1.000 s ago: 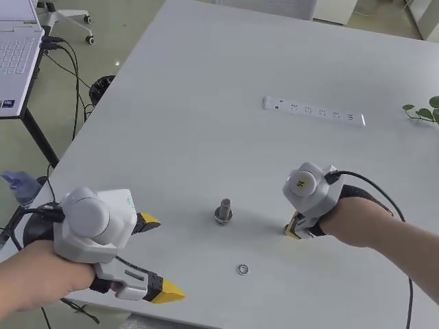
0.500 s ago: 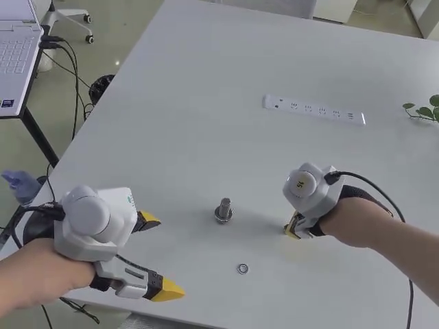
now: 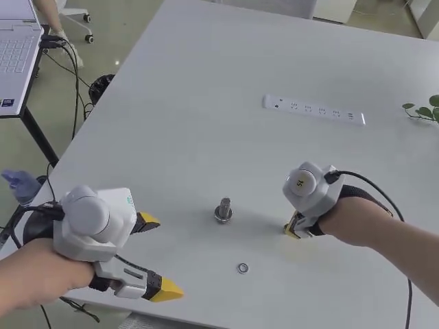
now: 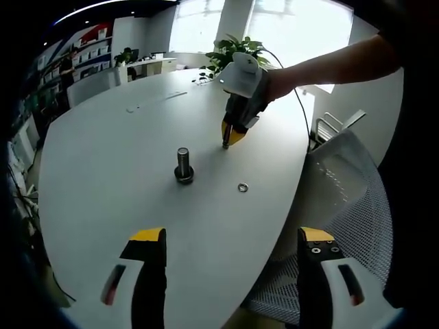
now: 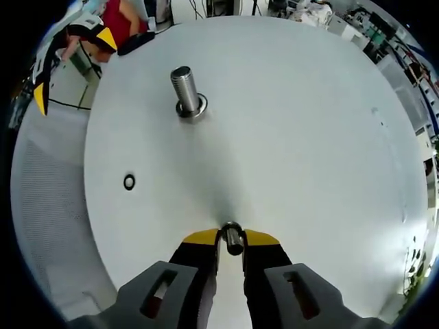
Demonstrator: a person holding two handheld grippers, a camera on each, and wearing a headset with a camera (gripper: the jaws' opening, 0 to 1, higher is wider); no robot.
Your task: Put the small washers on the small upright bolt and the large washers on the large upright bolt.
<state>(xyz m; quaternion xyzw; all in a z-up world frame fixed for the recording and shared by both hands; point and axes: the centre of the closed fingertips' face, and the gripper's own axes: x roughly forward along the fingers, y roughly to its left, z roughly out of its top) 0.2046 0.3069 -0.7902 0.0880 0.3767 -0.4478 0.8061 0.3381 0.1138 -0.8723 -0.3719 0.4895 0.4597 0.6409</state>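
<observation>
Steel, thin and flat, a lone washer lies on the white worktop near the front edge, apart from everything else. Just beyond it the large bolt stands upright on its head, with what may be a washer already around its base; that is too small to be sure of. To the side, the right gripper points down at the worktop with its fingers clamped on a short metal stub, probably the small bolt held upright. The left gripper hovers off the near edge, fingers wide apart and holding nothing. Farther back lies a power strip.

The ring looks small against the large bolt, so it likely belongs on the held stub. The left gripper should come down steeply with one finger on each side of the rim, pinch it lightly so it does not skid, and keep it level as its hole is lined up over the stub's top while the right stays steady
</observation>
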